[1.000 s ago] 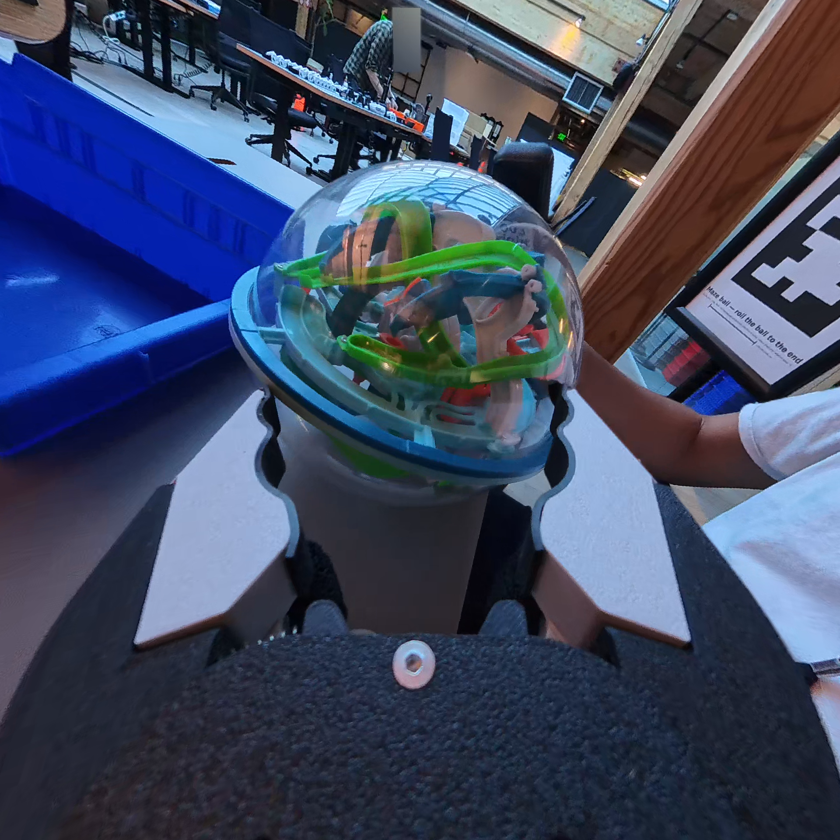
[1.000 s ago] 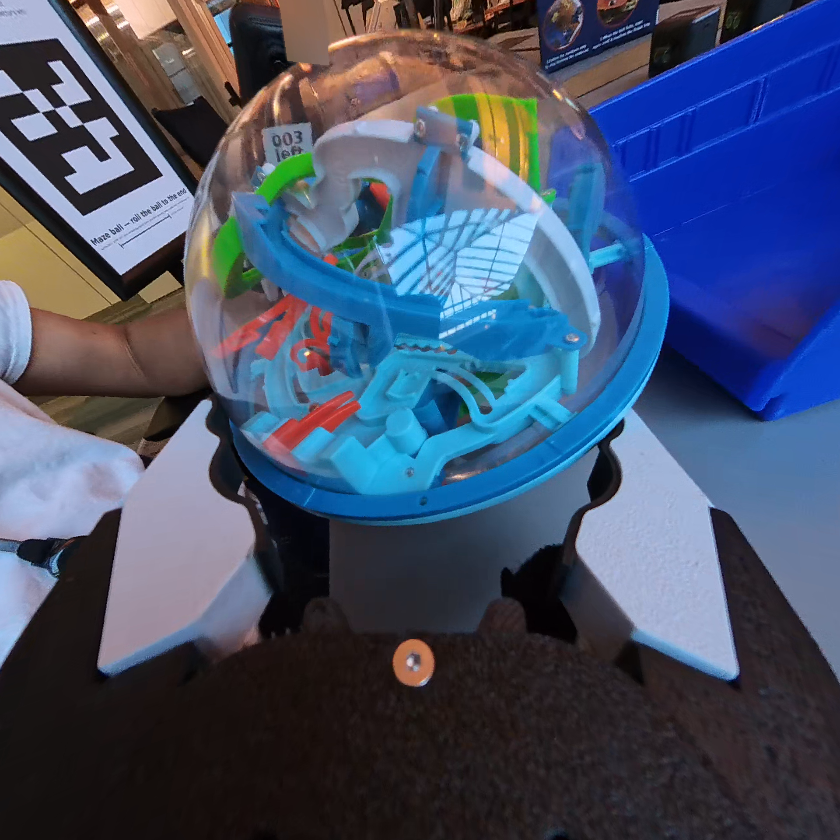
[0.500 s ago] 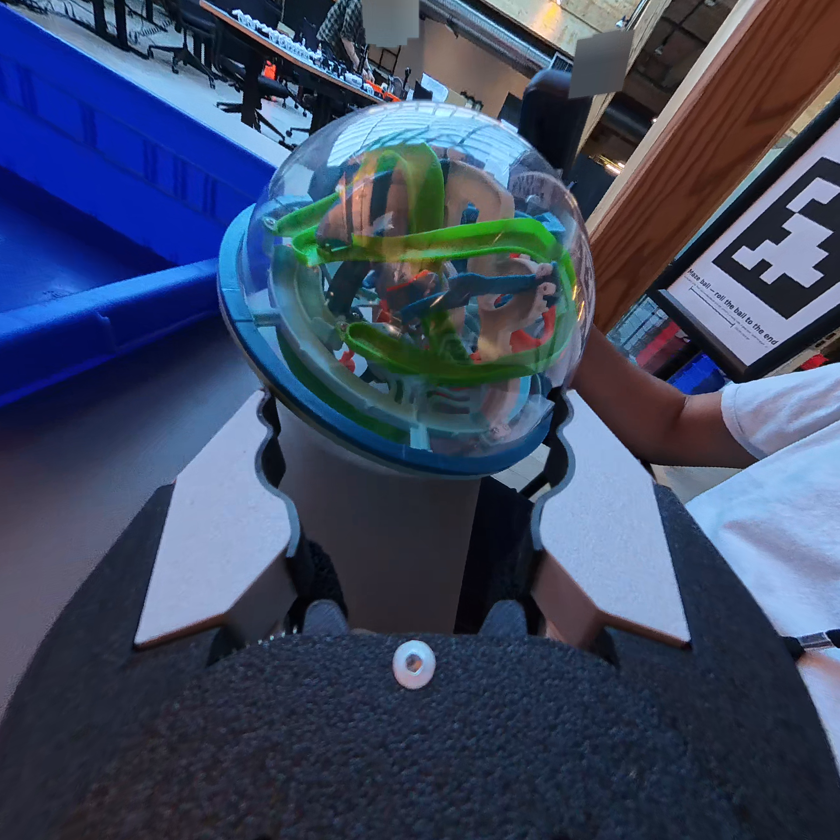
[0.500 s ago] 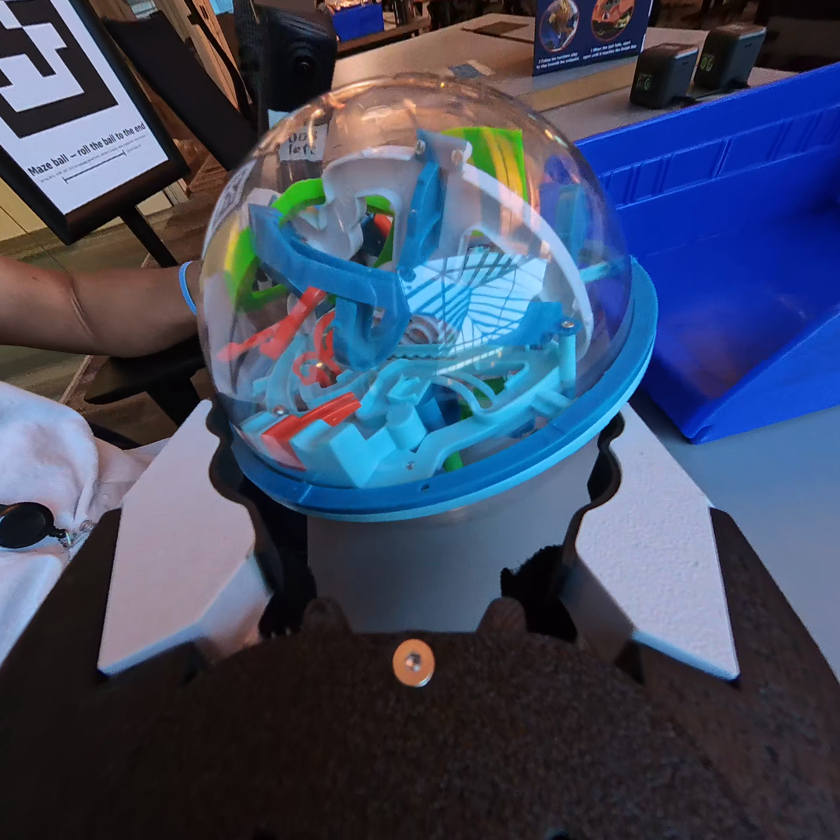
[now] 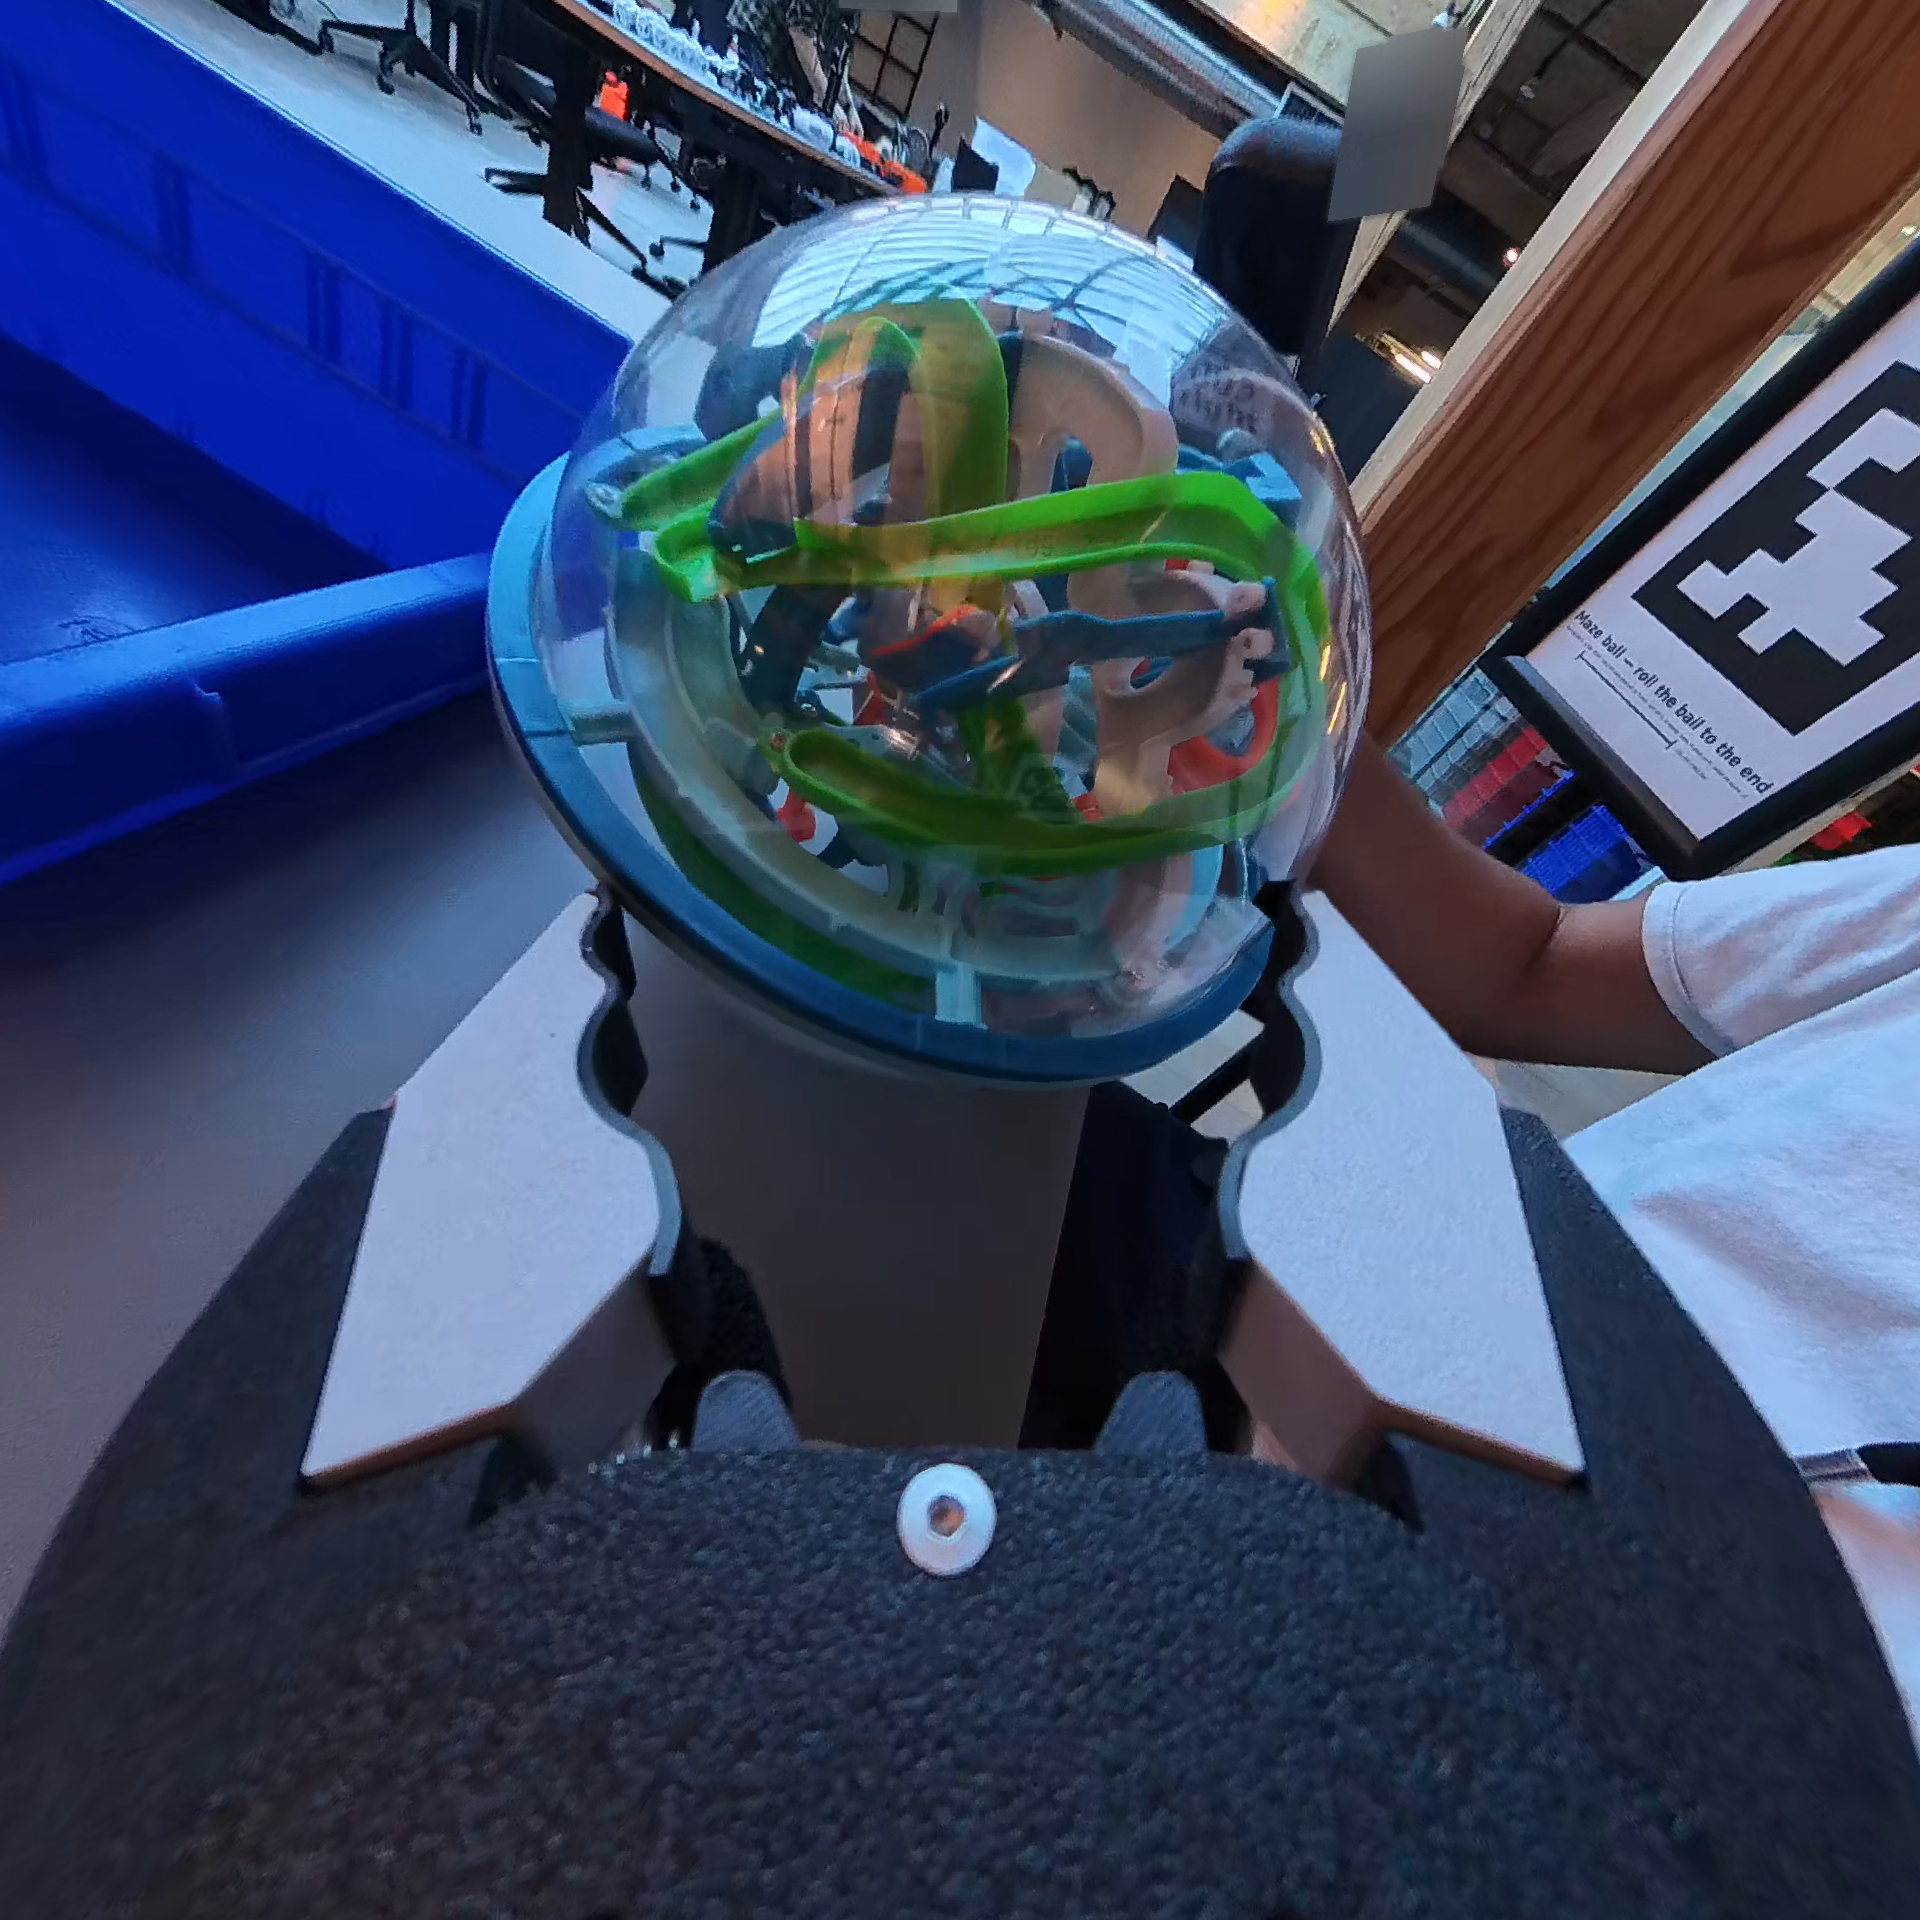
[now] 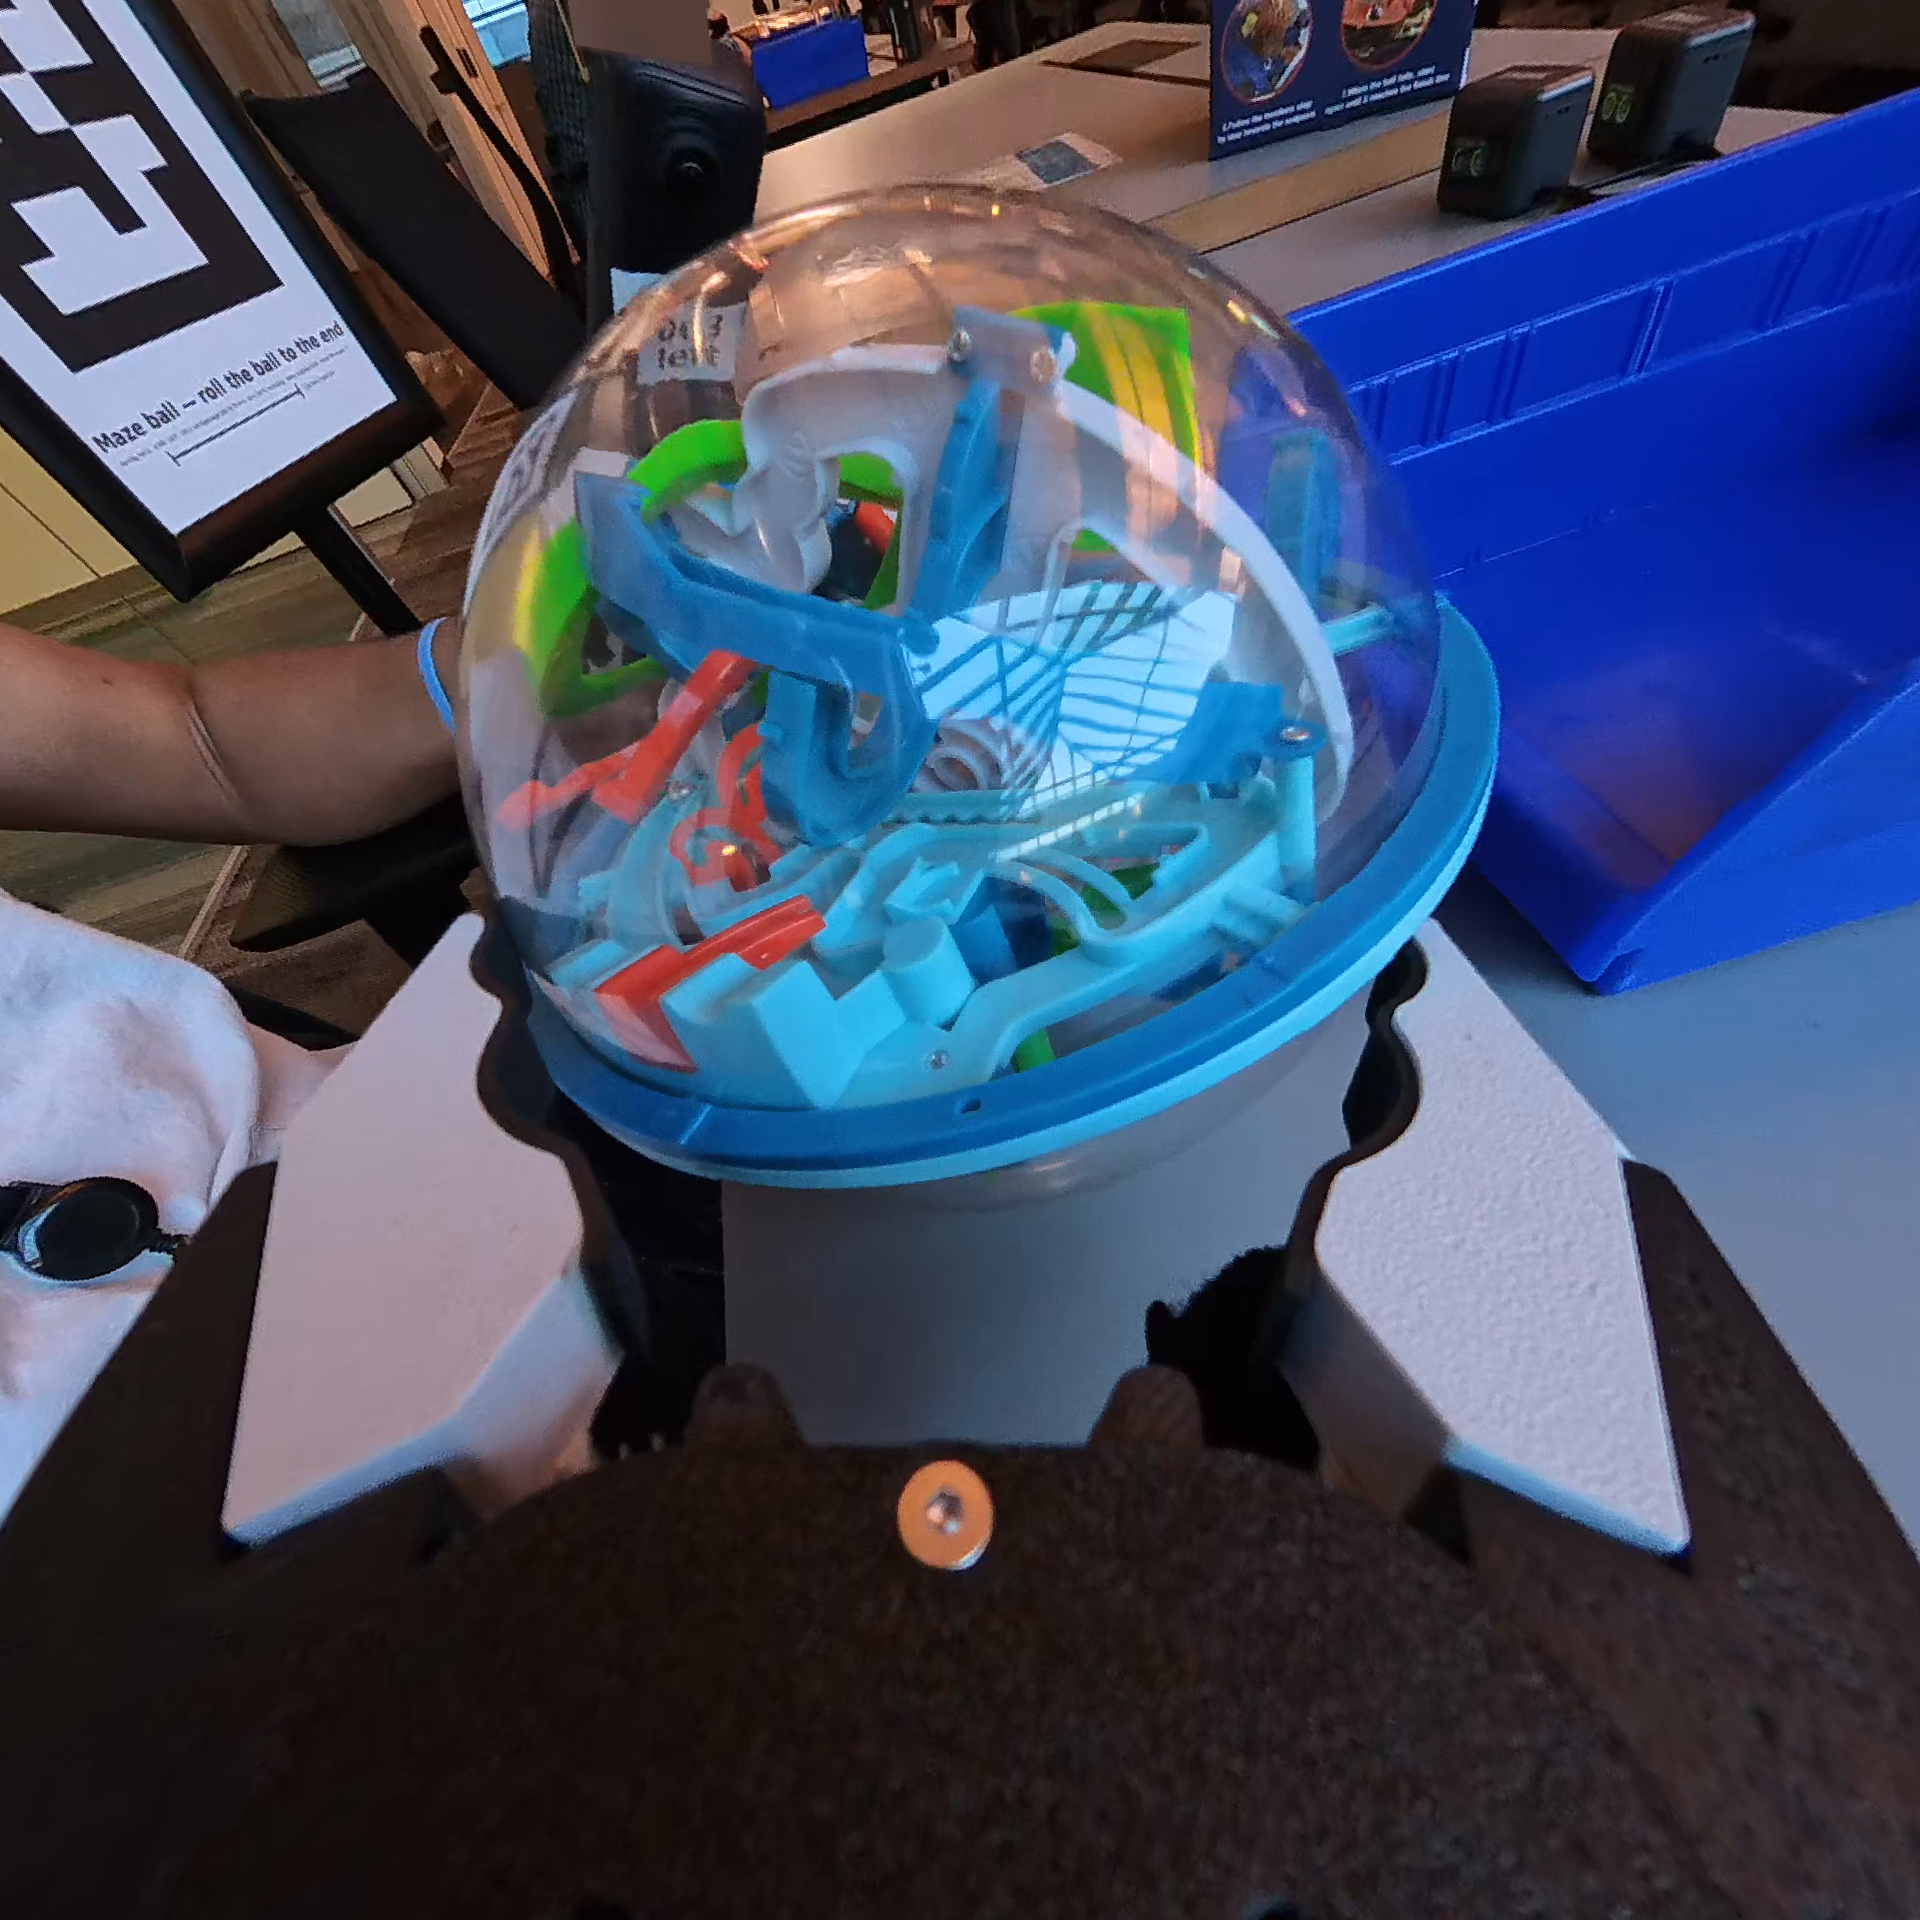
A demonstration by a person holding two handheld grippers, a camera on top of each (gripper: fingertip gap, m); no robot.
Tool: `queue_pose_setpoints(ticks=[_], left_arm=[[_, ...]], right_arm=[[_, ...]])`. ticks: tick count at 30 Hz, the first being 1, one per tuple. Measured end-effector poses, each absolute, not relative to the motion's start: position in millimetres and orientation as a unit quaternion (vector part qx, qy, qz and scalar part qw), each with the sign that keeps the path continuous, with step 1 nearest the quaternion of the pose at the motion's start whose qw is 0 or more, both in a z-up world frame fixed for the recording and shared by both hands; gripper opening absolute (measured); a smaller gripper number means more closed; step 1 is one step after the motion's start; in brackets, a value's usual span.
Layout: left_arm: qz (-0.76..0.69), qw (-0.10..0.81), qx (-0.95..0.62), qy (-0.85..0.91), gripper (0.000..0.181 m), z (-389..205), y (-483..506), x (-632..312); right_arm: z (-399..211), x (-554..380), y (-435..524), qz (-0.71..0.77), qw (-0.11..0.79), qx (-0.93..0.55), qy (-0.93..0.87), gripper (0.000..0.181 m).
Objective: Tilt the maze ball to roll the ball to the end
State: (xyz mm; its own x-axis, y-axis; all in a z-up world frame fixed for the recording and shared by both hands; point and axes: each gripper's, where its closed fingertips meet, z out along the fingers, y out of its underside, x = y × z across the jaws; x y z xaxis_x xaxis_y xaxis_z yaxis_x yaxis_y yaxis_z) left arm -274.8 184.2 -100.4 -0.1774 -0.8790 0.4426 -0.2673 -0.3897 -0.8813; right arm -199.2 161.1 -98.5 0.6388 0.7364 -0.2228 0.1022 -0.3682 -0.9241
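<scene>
Your left gripper (image 5: 940,935) and right gripper (image 6: 940,1029) each squeeze the maze ball (image 5: 935,644) from opposite sides, at 12 o'clock in both views. It's tipped. I can't spot the little ball, so rolling seems unfinished. A blue bin (image 6: 1662,540) sits behind.

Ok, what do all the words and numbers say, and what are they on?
I won't read writing out; here's where it sits.
Framed sign: a printed line under its black-and-white pattern.
White sticker on the maze ball: handwritten.
Blue poster: print too small to read.
</scene>
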Motion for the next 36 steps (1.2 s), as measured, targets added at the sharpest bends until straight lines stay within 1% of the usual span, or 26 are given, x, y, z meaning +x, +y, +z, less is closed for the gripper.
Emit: queue_pose_setpoints(ticks=[2,3,5,8,10,14,16,22,26,30,33,36], left_arm=[[-0.580,0.250,-0.588,0.506,0.117,-103.8,183.9,-277.9],[-0.568,0.249,-0.589,0.518,0.113,-106.1,185.1,-279.8],[-0.545,0.262,-0.587,0.538,0.113,-105.3,189.4,-282.0],[-0.509,0.301,-0.576,0.564,0.132,-92.9,195.2,-278.5],[-0.493,0.316,-0.563,0.583,0.140,-80.6,195.5,-273.4],[-0.476,0.301,-0.555,0.613,0.142,-70.2,195.0,-260.0],[-0.468,0.288,-0.560,0.620,0.148,-73.1,195.7,-257.3],[-0.473,0.286,-0.564,0.614,0.147,-74.9,198.1,-262.9],[-0.483,0.284,-0.568,0.602,0.147,-76.8,201.2,-268.0],[-0.498,0.282,-0.571,0.589,0.147,-81.0,202.2,-275.8],[-0.514,0.279,-0.575,0.572,0.147,-85.4,202.1,-280.9],[-0.529,0.267,-0.578,0.560,0.147,-90.3,201.8,-285.0]], right_arm=[[-97.8,-199.7,161.1,0.324,0.491,-0.757,-0.284,0.154],[-97.5,-200.4,161.3,0.325,0.491,-0.755,-0.288,0.154],[-96.6,-201.8,162.4,0.325,0.491,-0.754,-0.291,0.154],[-95.0,-204.2,165.3,0.327,0.485,-0.755,-0.297,0.154],[-93.4,-206.8,168.2,0.328,0.478,-0.757,-0.303,0.154],[-88.9,-214.8,175.2,0.329,0.468,-0.757,-0.317,0.153],[-87.5,-217.3,177.5,0.330,0.468,-0.755,-0.321,0.154],[-88.5,-208.5,164.9,0.364,0.494,-0.719,-0.327,0.153],[-115.5,-193.9,160.9,0.314,0.479,-0.749,-0.333,0.152],[-134.2,-222.6,166.5,0.292,0.471,-0.751,-0.360,0.153],[-133.6,-233.0,177.9,0.269,0.489,-0.749,-0.357,0.153],[-124.5,-234.9,179.1,0.279,0.512,-0.732,-0.354,0.153]])
